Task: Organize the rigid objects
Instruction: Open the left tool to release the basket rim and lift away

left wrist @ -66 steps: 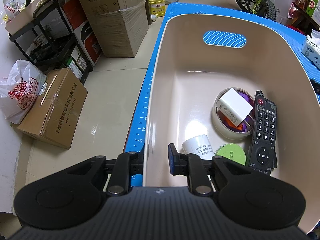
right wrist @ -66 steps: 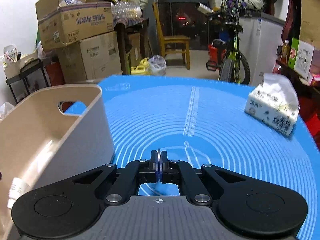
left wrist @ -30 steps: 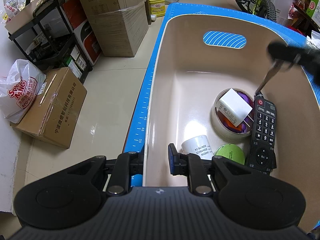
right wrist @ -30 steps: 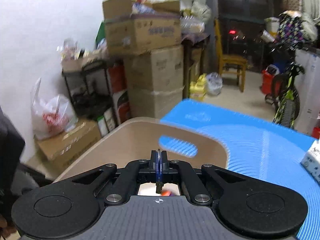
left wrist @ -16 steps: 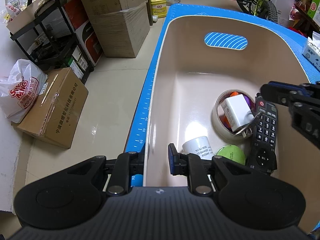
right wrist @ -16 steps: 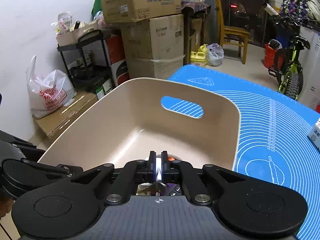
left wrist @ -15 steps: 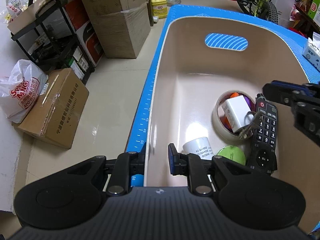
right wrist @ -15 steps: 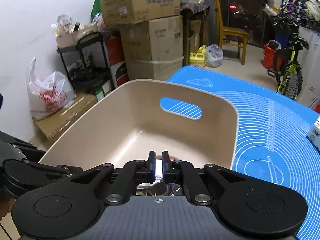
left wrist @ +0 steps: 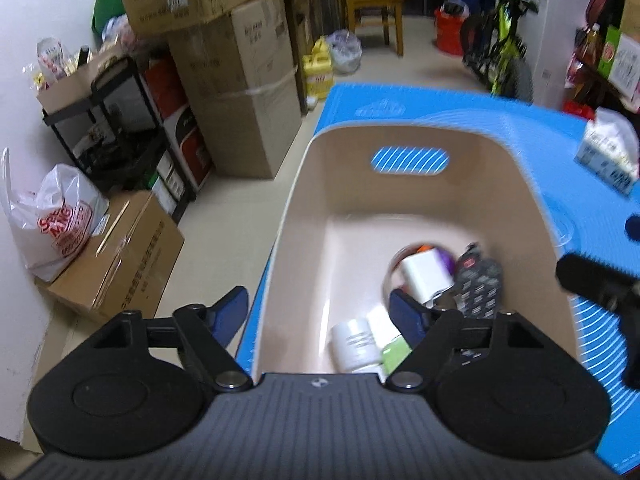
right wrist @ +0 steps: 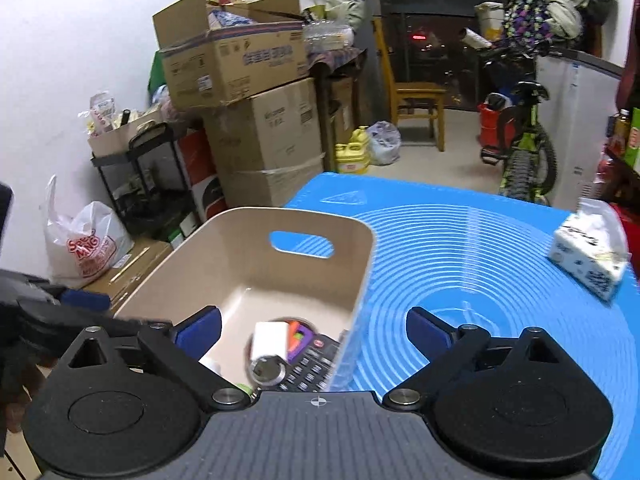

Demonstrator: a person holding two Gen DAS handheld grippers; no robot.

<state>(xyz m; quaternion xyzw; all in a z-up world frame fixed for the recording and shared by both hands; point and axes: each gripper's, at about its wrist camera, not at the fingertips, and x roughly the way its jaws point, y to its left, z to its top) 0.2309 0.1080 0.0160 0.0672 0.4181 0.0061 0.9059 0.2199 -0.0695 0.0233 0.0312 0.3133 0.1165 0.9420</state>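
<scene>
A beige bin [left wrist: 352,184] with a handle slot stands on the blue mat [left wrist: 552,152]. In it lie a tape roll [left wrist: 394,264], a white charger [left wrist: 426,272], a black remote [left wrist: 478,284], a white jar [left wrist: 356,344] and a green item [left wrist: 394,352]. My left gripper [left wrist: 318,318] hangs over the bin's near left corner. Its jaws are opening, with the rim between them untouched. My right gripper [right wrist: 314,332] is above the bin's [right wrist: 248,248] right wall, its jaws opening and nothing held. A round metal piece [right wrist: 266,370] lies loose by the charger [right wrist: 270,344] and remote [right wrist: 316,368].
A tissue pack [right wrist: 588,256] sits at the mat's [right wrist: 480,264] far right. On the floor to the left are stacked cardboard boxes [left wrist: 240,92], a black rack [left wrist: 120,128] and a white plastic bag [left wrist: 56,220]. A bicycle [right wrist: 524,148] and a wooden chair [right wrist: 416,96] stand beyond.
My left gripper let go of the bin's near rim, opened and rose. My right gripper carried the metal piece over the bin, opened and dropped it among the objects inside.
</scene>
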